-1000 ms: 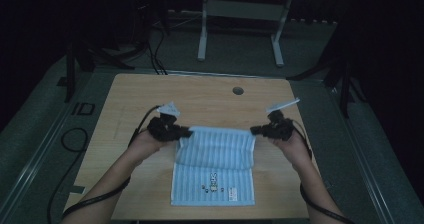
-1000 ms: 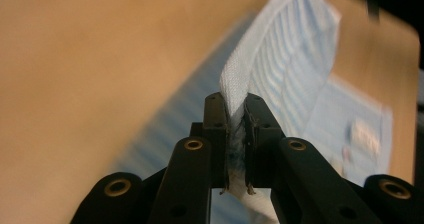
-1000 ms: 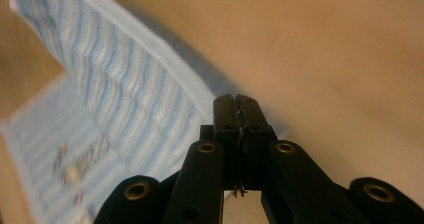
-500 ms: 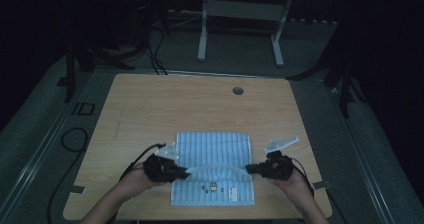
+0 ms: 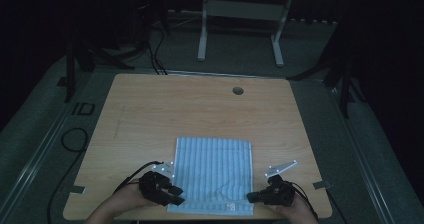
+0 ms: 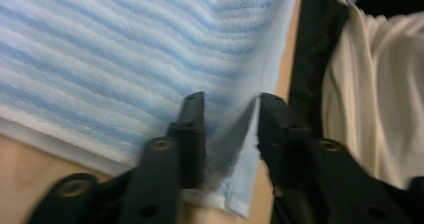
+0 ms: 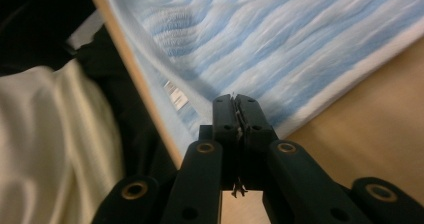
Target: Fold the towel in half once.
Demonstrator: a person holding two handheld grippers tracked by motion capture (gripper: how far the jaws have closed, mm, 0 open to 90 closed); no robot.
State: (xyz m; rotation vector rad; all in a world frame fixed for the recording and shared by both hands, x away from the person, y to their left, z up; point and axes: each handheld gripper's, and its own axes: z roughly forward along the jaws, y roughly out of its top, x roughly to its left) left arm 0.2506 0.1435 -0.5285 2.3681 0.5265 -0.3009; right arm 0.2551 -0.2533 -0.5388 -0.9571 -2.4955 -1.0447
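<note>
Towel (image 5: 212,174) — blue-and-white striped cloth, one item, lying flat on the near half of the wooden table (image 5: 165,109), its front edge at the table's near edge. Outline close to square and slightly taller than wide in the high view, so the long axis, as far as can be told, runs from the person's side toward the far side; the stripes run the same way. A pale border trims the edges. A small white label (image 5: 231,205) sits on the near strip, toward the right corner, and a shallow crease crosses the cloth just above that strip.

Left gripper (image 5: 175,196) — low over the near left corner of the towel, held in the person's left hand (image 5: 125,204). Its jaws have just been opening and now stand apart; in the left gripper view (image 6: 227,109) a raised fold of the towel's edge stands in the gap, and the pads do not press on it.

Right gripper (image 5: 252,196) — at the near right corner, held in the right hand (image 5: 292,211). In the right gripper view (image 7: 235,101) its jaws are pressed together with the towel's edge pinched between the tips.

Table, further notes — a round hole (image 5: 238,90) near the far edge, well apart from the towel. Cables (image 5: 75,139) lie on the floor to the left.
</note>
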